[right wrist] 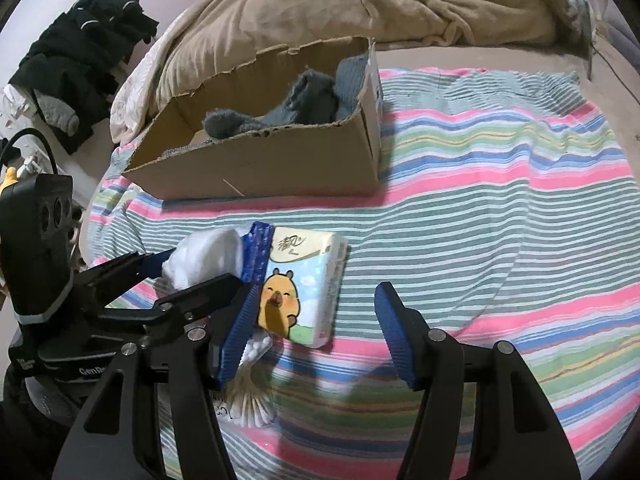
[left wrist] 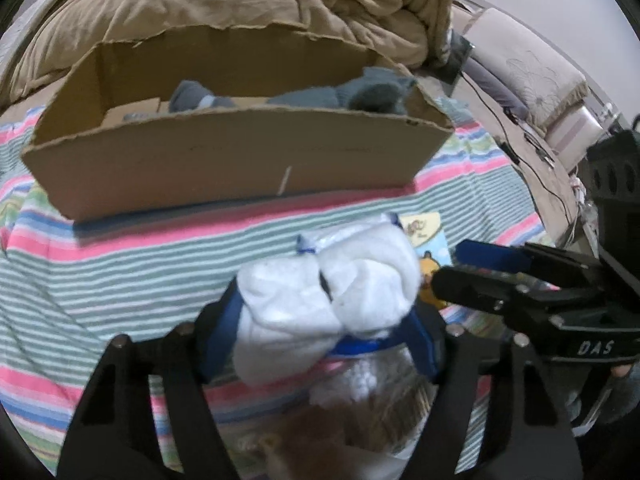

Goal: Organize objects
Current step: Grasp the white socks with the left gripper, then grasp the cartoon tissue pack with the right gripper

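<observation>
The left gripper (left wrist: 324, 320) clenches a rolled white sock bundle (left wrist: 332, 288) above the striped bedsheet (right wrist: 480, 220), near the torn brown cardboard box (left wrist: 240, 160); the right gripper (right wrist: 316, 336) hangs released beside a cartoon-bear tissue pack (right wrist: 304, 284).

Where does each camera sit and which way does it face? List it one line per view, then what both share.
Left wrist: on the left gripper, facing the cardboard box; its fingers clamp a white sock bundle; the right gripper enters from the right.
Right wrist: on the open right gripper, facing the tissue pack.
Shared: box, sock bundle, tissue pack, striped sheet.
</observation>
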Demonstrator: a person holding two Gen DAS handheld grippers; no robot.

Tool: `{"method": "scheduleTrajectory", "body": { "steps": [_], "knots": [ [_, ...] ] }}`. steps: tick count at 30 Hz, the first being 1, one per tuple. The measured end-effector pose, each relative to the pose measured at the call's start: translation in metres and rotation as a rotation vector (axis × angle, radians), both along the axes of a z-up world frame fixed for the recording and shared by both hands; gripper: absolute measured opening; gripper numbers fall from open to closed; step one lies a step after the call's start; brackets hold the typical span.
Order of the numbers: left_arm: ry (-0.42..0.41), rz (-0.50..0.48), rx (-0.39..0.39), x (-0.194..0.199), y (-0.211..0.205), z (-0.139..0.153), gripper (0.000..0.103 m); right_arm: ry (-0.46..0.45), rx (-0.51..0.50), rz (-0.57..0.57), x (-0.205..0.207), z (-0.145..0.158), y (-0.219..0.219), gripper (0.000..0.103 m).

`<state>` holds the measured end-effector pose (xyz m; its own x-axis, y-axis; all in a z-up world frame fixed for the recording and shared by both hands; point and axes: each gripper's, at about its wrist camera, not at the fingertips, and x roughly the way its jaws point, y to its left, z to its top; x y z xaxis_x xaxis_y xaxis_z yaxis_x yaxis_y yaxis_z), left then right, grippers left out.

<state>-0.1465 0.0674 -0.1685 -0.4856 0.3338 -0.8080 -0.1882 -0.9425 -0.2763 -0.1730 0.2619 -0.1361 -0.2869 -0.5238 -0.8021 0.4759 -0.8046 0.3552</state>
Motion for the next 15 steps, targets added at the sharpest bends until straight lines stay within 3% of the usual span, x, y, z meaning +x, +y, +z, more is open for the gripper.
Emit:
{"method": "scheduleTrajectory", "body": {
  "steps": [4,11,13,14,15],
  "knots": [
    [-0.001,0.001,0.012,0.001,-0.004,0.002,0.063,-0.014,0.012,-0.002,-0.003,-0.007,-0.004,0.063],
    [0.026,0.006,0.018,0.01,-0.008,0.016,0.061,-0.02,0.009,0.012,-0.009,-0.012,-0.01,0.063],
    [0.035,0.008,0.015,0.013,-0.009,0.022,0.061,-0.011,0.021,0.028,-0.008,-0.013,-0.016,0.059],
    [0.04,0.011,0.013,0.014,-0.01,0.025,0.061,-0.011,0.02,0.041,-0.007,-0.013,-0.019,0.046],
    [0.044,0.013,0.011,0.016,-0.011,0.027,0.061,-0.013,0.016,0.051,-0.007,-0.013,-0.021,0.043]
  ]
}}
